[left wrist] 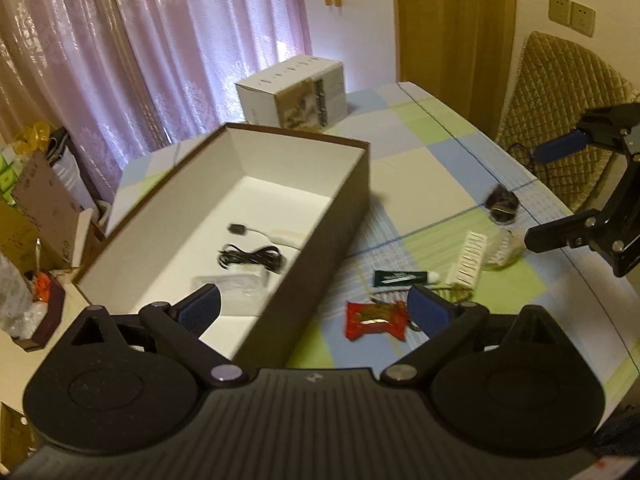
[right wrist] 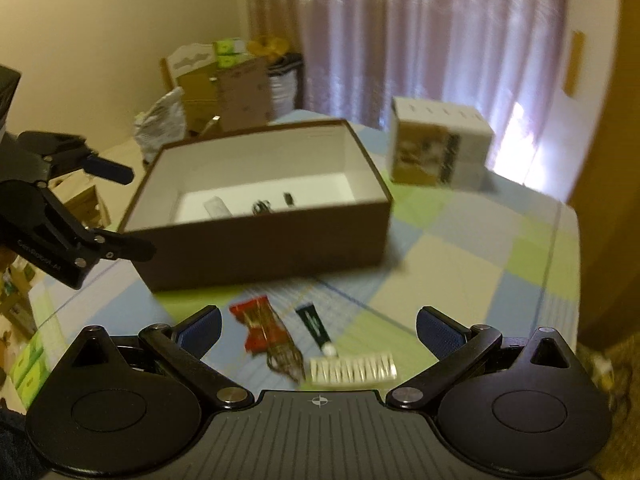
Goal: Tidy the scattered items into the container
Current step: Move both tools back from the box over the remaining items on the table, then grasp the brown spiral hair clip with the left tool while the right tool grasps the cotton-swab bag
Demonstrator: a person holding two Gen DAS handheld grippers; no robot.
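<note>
Both grippers, left and right, gaped wide, empty. Red packet, tube, white strip lay on table near brown box.

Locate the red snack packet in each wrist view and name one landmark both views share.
Left wrist view: the red snack packet lies low and right of centre on the checked cloth, just right of the brown box's near corner, close to the left gripper.
Right wrist view: the packet lies low and left of centre, in front of the brown box, near the right gripper.
Shared landmark: the open brown box.
</note>
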